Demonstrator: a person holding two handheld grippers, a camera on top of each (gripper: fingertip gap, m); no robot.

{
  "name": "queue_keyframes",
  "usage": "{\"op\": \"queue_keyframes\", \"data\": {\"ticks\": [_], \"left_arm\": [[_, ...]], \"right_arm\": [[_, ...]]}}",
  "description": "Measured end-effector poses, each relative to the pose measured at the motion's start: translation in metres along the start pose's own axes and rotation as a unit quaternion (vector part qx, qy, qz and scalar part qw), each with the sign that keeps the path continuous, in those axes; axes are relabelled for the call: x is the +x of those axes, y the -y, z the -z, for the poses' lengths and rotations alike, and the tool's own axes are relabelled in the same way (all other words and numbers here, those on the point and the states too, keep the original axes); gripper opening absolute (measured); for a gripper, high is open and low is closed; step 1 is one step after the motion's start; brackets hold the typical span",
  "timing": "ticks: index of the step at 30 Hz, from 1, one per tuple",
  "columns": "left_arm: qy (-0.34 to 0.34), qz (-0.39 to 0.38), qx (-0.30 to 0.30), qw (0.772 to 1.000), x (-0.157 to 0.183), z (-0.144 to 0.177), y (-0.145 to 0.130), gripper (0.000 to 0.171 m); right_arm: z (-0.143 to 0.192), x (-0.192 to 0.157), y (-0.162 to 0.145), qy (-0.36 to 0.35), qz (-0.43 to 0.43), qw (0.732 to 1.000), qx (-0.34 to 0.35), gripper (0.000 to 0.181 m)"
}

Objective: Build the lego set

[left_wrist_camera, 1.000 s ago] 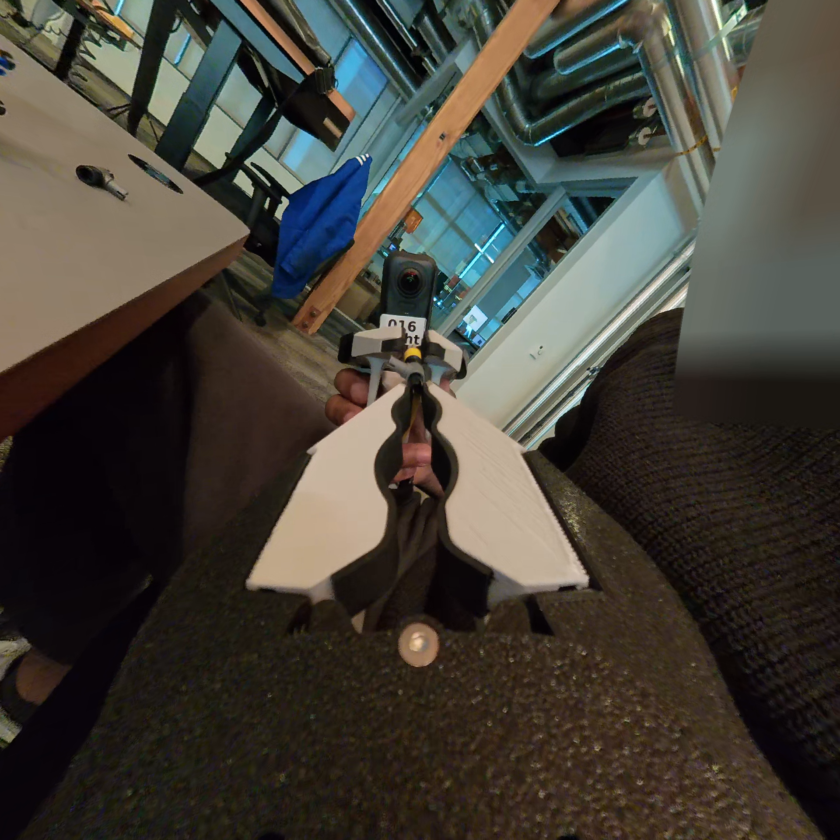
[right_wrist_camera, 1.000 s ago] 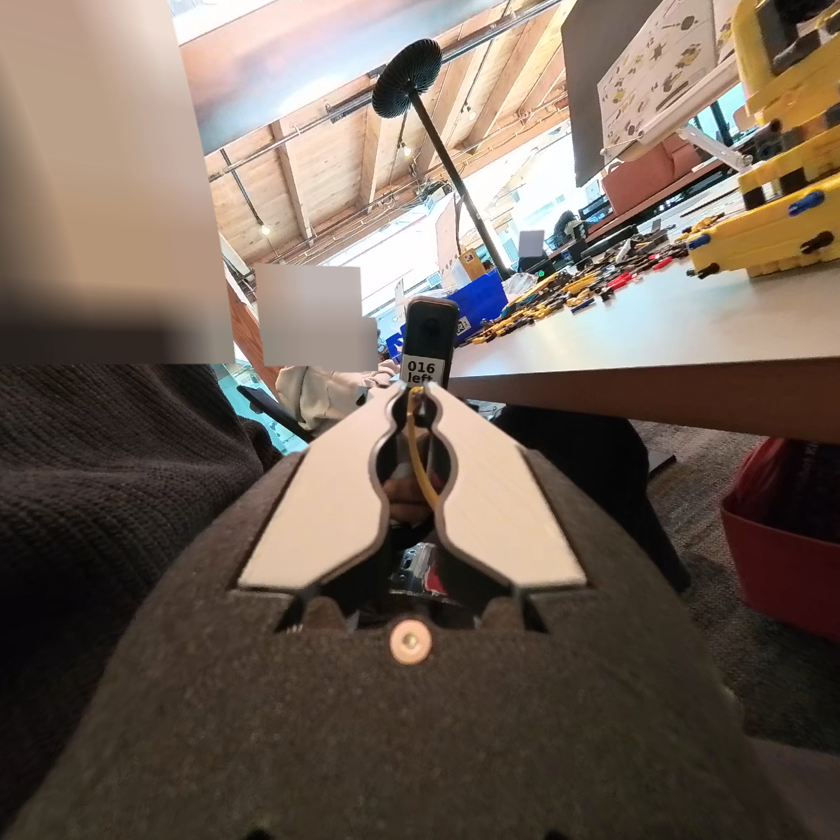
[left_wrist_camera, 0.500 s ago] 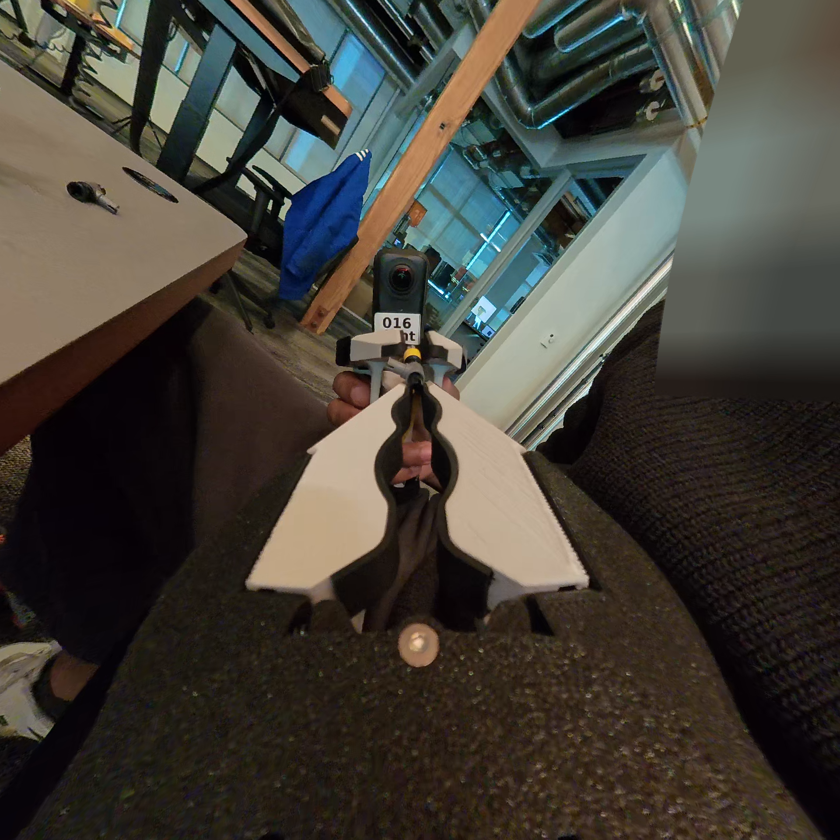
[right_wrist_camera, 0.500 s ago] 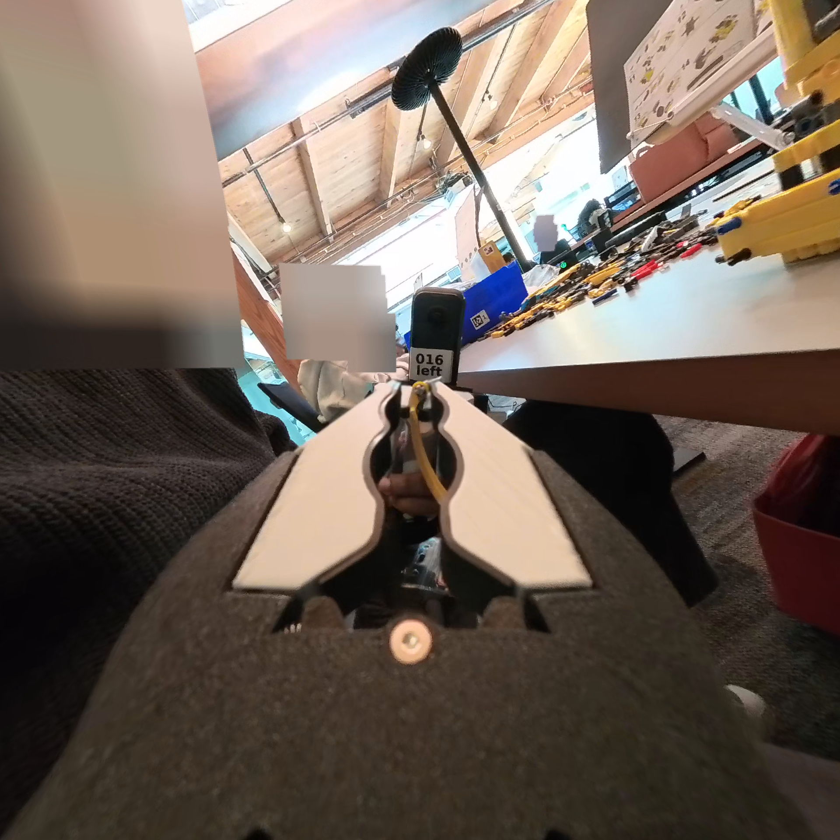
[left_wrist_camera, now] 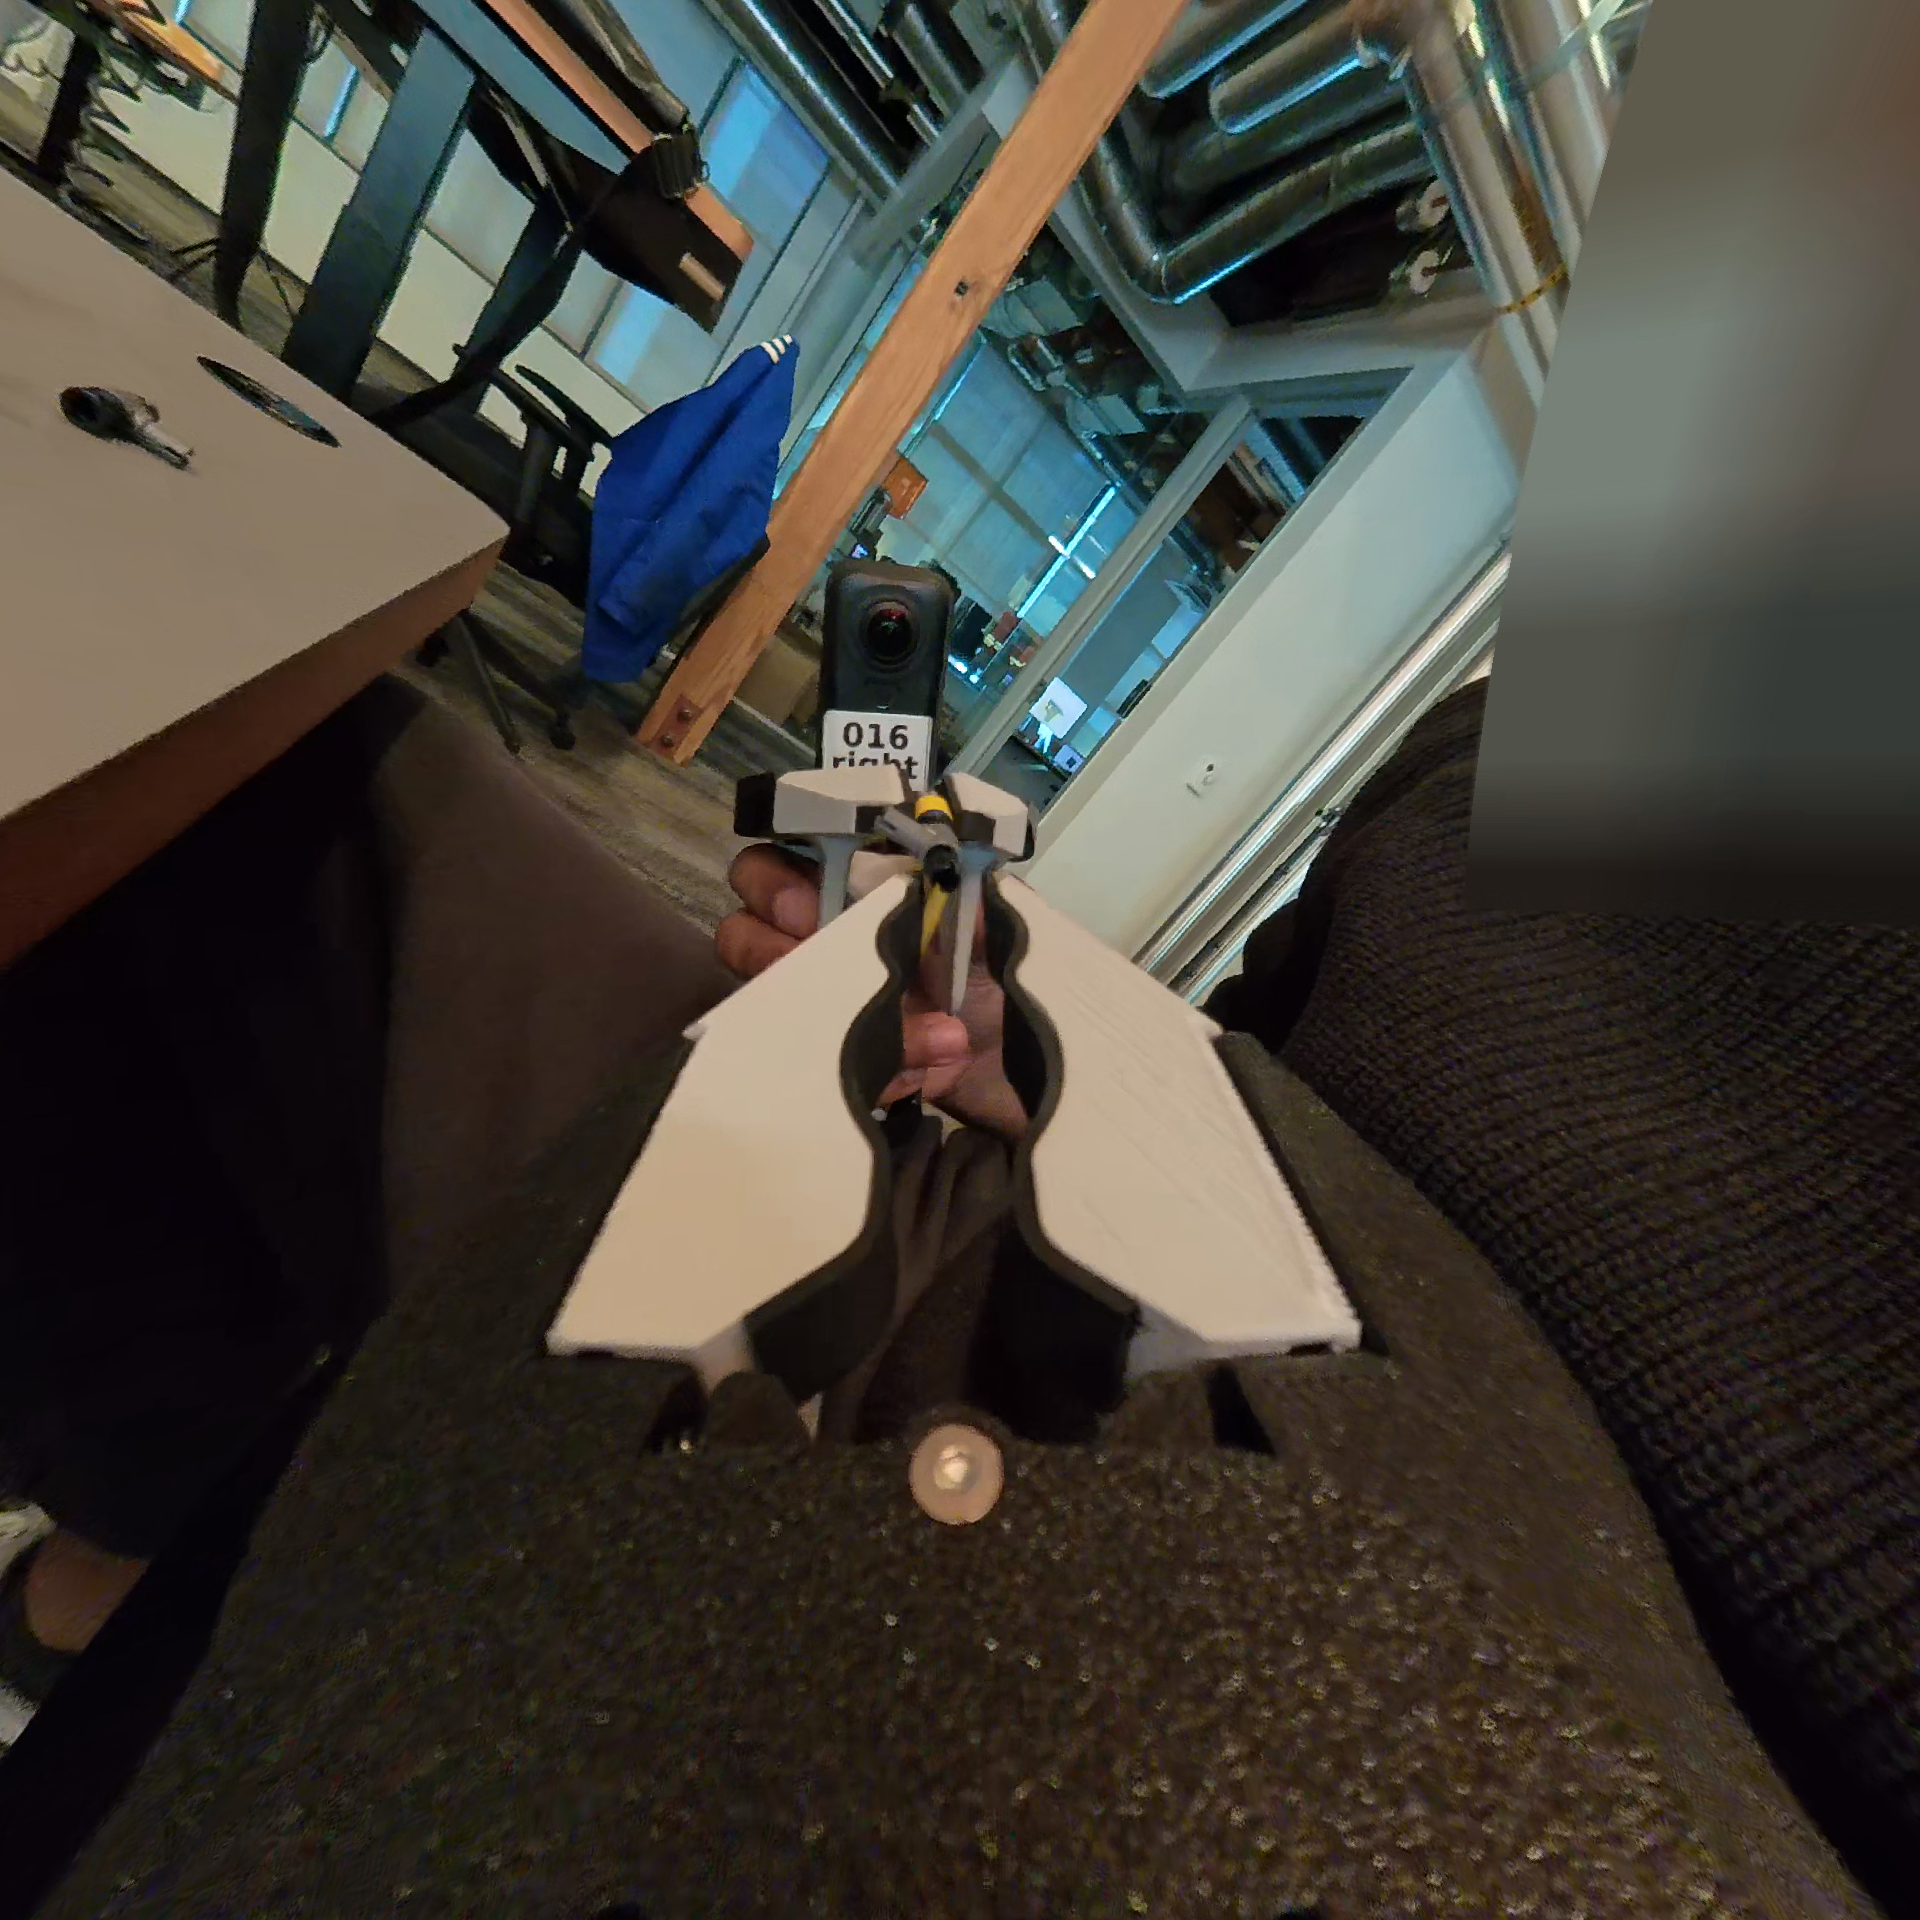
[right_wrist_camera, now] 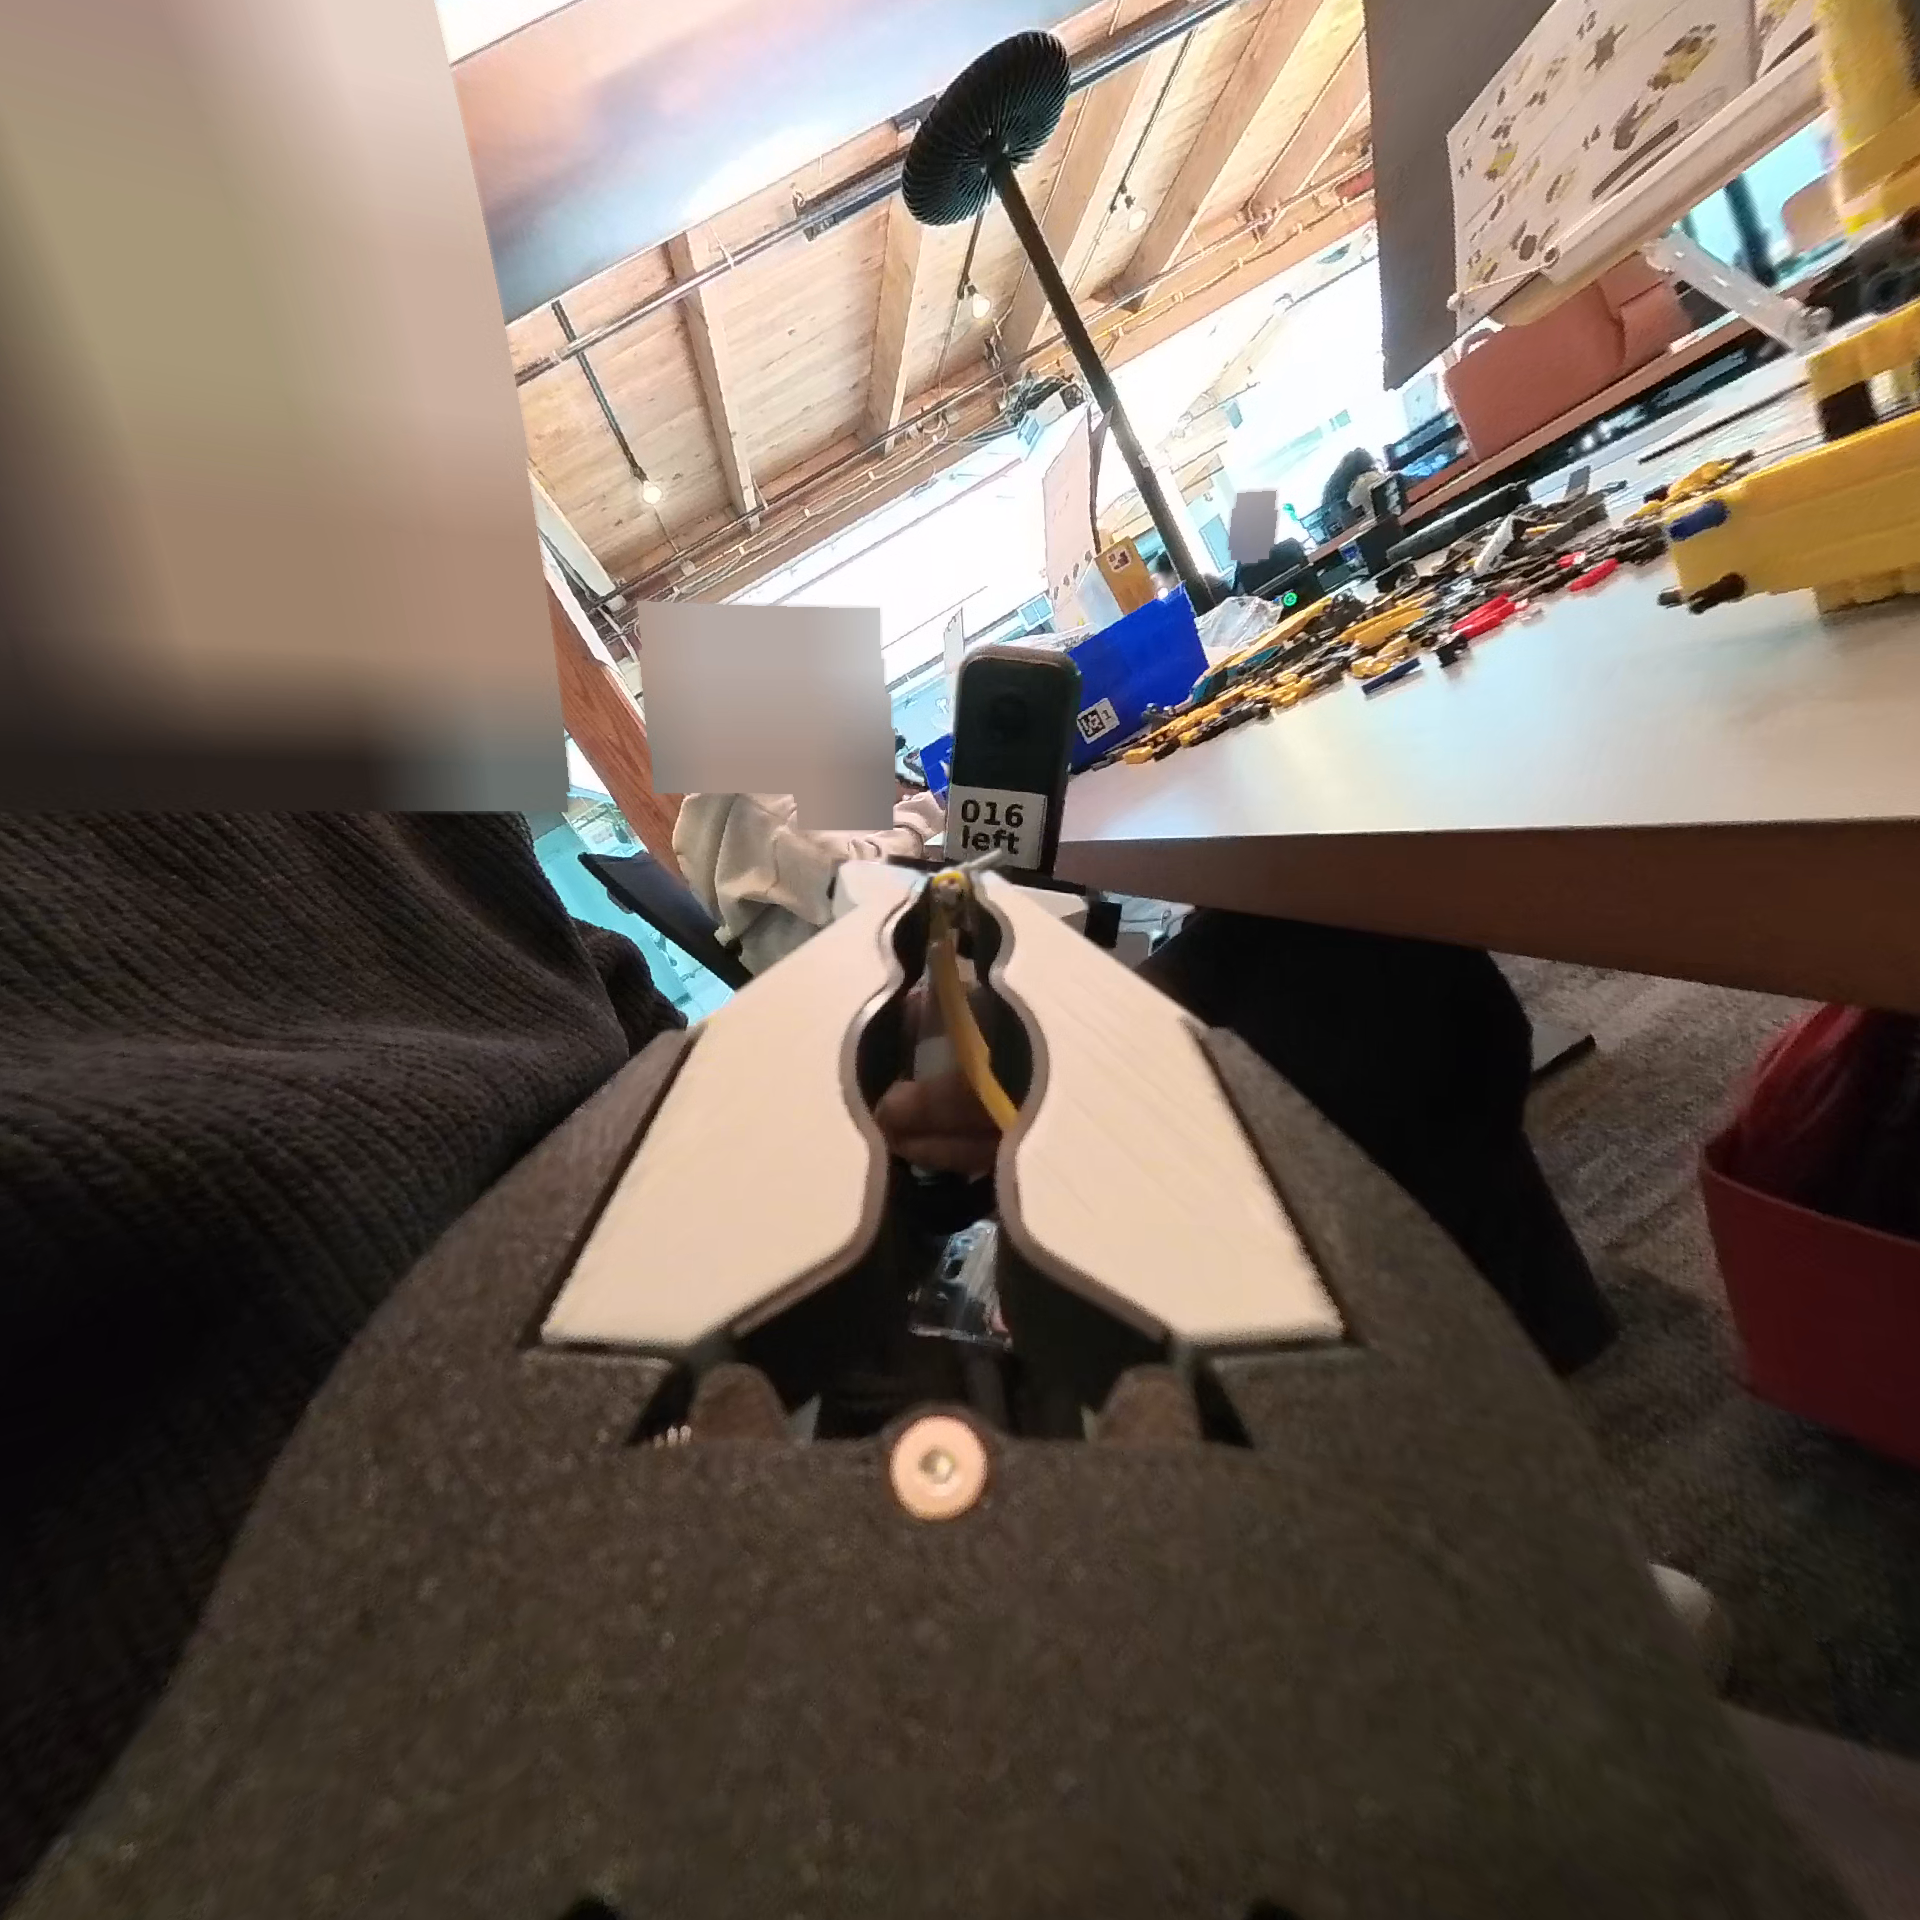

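Observation:
My two grippers point at each other, tip to tip, below table height over the person's lap. My left gripper [left_wrist_camera: 940,896] is shut on a thin yellow rod [left_wrist_camera: 932,916] with a black and grey end piece [left_wrist_camera: 914,826]. My right gripper [right_wrist_camera: 951,888] is shut on the same yellow rod [right_wrist_camera: 971,1049], which curves back between its fingers. The right gripper [left_wrist_camera: 883,821] faces me in the left wrist view, a hand behind it. The left gripper's black camera body [right_wrist_camera: 1013,727] shows in the right wrist view.
A pale table [left_wrist_camera: 208,582] with a small grey metal part [left_wrist_camera: 114,416] lies to the left. In the right wrist view the table [right_wrist_camera: 1507,831] carries a yellow brick model [right_wrist_camera: 1818,540] and several loose parts [right_wrist_camera: 1351,644]. A red bin [right_wrist_camera: 1818,1247] stands beneath. Dark knit sleeves [right_wrist_camera: 260,1039] flank both grippers. Left and right tips are no more than a few centimetres apart.
Both grippers stay shut on the yellow rod, tip to tip. The pair has shifted slightly, so the table and yellow model slide right in the right wrist view.

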State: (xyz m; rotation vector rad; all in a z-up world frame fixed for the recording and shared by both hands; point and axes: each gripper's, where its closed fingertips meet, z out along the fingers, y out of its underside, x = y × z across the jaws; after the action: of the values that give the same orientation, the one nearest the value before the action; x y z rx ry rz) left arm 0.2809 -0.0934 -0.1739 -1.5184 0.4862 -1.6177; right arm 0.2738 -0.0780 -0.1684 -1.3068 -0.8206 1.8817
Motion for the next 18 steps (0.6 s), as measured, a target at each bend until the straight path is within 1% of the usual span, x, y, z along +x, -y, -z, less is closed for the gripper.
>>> {"op": "queue_keyframes", "data": {"ticks": [2, 5, 9, 14, 17, 18], "left_arm": [[-0.005, 0.003, 0.004, 1.000, 0.0013, 0.0006, 0.0016, 0.017], [-0.007, 0.004, 0.007, 1.000, 0.0018, 0.0009, 0.0026, 0.018], [-0.008, 0.008, 0.013, 1.000, 0.0018, 0.0014, 0.0041, 0.018], [0.000, 0.006, 0.014, 1.000, -0.0004, 0.0023, 0.0055, 0.017], [0.014, 0.003, 0.009, 1.000, -0.0047, 0.0020, 0.0038, 0.007], [0.016, 0.002, 0.010, 1.000, -0.0054, 0.0023, 0.0038, 0.007]], "right_arm": [[0.0016, 0.0010, 0.0025, -0.002, -0.002, 1.000, 0.006, 0.006], [0.0025, 0.0015, 0.0037, -0.001, -0.007, 1.000, 0.010, 0.006], [-0.0007, 0.0012, -0.0021, -0.002, -0.005, 1.000, -0.006, 0.006], [-0.0016, 0.0021, -0.0040, -0.007, -0.003, 1.000, -0.013, 0.006], [-0.0023, 0.0022, -0.0050, -0.007, -0.003, 1.000, -0.016, 0.006], [-0.0025, 0.0028, -0.0051, -0.009, -0.002, 1.000, -0.016, 0.006]]}}
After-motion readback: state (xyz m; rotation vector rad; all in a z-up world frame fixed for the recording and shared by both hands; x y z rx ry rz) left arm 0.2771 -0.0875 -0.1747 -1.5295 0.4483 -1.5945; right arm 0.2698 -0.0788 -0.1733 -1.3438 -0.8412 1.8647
